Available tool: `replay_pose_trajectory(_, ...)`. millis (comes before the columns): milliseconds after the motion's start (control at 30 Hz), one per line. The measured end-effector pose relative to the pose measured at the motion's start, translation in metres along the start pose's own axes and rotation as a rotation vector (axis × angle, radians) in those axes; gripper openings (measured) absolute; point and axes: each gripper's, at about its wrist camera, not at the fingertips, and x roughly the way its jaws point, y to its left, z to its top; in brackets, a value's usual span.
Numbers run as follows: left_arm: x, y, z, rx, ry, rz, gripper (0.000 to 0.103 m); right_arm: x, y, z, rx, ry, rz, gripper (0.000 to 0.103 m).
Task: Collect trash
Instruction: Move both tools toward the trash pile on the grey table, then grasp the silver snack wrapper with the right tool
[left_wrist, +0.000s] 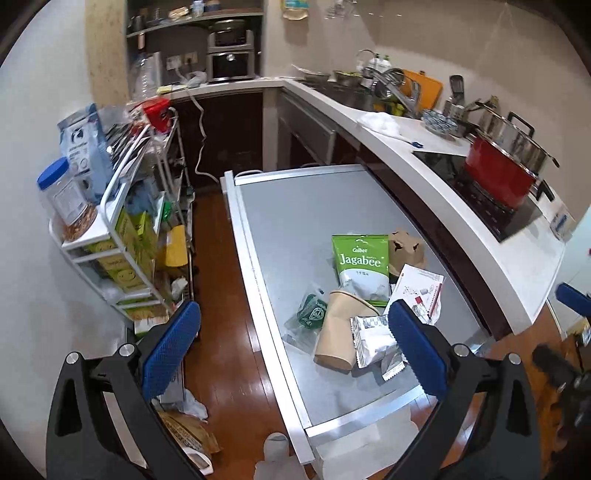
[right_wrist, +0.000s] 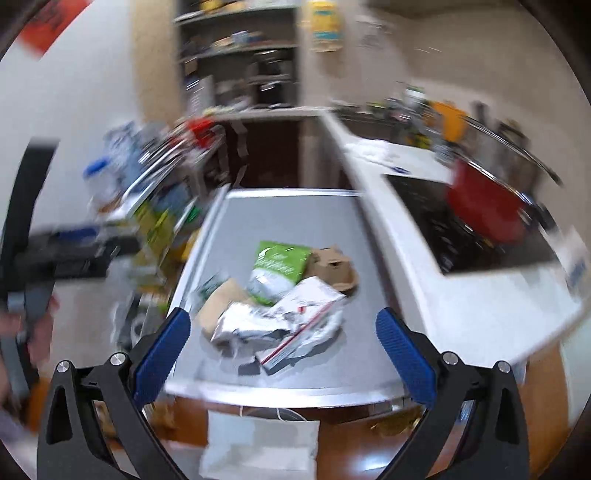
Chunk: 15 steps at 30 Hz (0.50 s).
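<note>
A pile of trash lies on a grey table (left_wrist: 295, 221): a green Jagabee snack bag (left_wrist: 362, 264), a tipped tan paper cup (left_wrist: 340, 332), silver wrappers (left_wrist: 373, 336), a brown cardboard piece (left_wrist: 406, 247), a white printed packet (left_wrist: 417, 288) and a small green wrapper (left_wrist: 312, 312). My left gripper (left_wrist: 291, 350) is open and empty, above the table's near left edge. My right gripper (right_wrist: 282, 354) is open and empty, just short of the pile; this view is blurred. The same pile shows there, with the green bag (right_wrist: 277, 266) and silver wrappers (right_wrist: 247, 325).
A white counter (left_wrist: 424, 162) runs along the table's right side, with a red pot (left_wrist: 498, 177) on a black hob. A white wire rack (left_wrist: 122, 229) full of goods stands left, across a strip of wood floor (left_wrist: 225, 295). A white bag (right_wrist: 258, 443) lies below the table's near edge.
</note>
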Motion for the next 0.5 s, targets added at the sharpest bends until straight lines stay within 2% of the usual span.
replay_pose_trajectory(100,0.004,-0.004,0.000,0.035,-0.005,0.027,0.101,0.009,0.008,0.003,-0.070,0.025,0.030,0.099)
replay_pose_trajectory(200,0.008,-0.003,0.002,0.034,0.001,0.029,0.101,0.014,0.008,0.008,-0.084,0.038,0.059,0.099)
replay_pose_trajectory(400,0.008,0.001,0.007,0.016,-0.010,0.035,0.101,0.016,0.006,0.016,-0.031,0.012,0.016,0.099)
replay_pose_trajectory(500,0.010,0.001,0.008,0.032,-0.010,0.037,0.101,0.020,0.007,0.018,-0.043,0.022,0.031,0.099)
